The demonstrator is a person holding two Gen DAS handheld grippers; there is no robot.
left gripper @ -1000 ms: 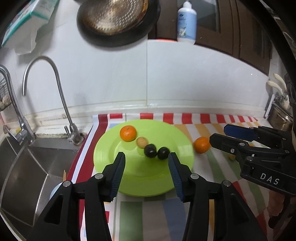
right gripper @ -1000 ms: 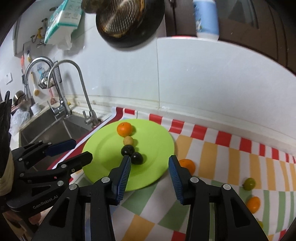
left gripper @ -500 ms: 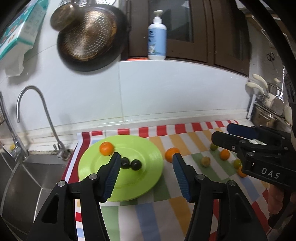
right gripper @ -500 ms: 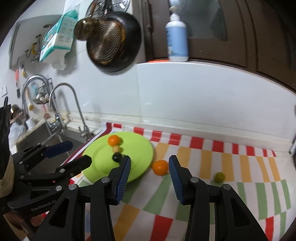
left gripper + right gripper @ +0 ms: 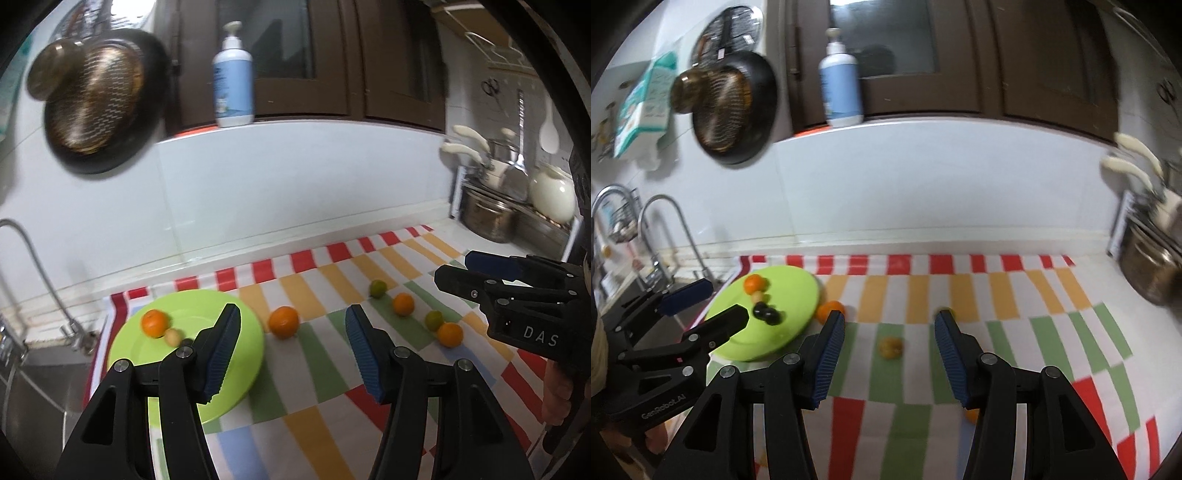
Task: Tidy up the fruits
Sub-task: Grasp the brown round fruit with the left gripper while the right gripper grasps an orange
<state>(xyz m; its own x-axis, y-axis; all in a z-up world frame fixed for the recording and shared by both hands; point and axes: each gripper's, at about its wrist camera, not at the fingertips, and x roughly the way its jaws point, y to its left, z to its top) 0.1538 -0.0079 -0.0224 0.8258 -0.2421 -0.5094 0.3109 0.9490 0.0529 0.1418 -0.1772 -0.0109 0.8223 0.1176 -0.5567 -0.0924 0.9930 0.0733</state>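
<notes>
A lime green plate (image 5: 207, 314) (image 5: 798, 291) lies on the striped cloth near the sink. It holds an orange (image 5: 154, 322) (image 5: 755, 283), a small tan fruit (image 5: 172, 336) and two dark fruits (image 5: 766, 314). Another orange (image 5: 283, 322) (image 5: 827, 308) lies just right of the plate. Two small oranges (image 5: 403, 304) (image 5: 450, 334) and two green fruits (image 5: 377, 288) (image 5: 433, 319) lie further right. A yellowish fruit (image 5: 890, 347) lies between my right gripper's fingers. My left gripper (image 5: 293, 349) and right gripper (image 5: 888, 356) are open, empty and above the cloth.
A sink with a tap (image 5: 33, 266) is at the left. A pan (image 5: 92, 103) hangs on the wall and a soap bottle (image 5: 232, 81) stands on the ledge. Steel pots and a rack (image 5: 517, 206) stand at the right.
Both grippers have pulled back from the plate, risen and swung to the right. The loose fruits on the cloth's right side have come into view. Both stay open.
</notes>
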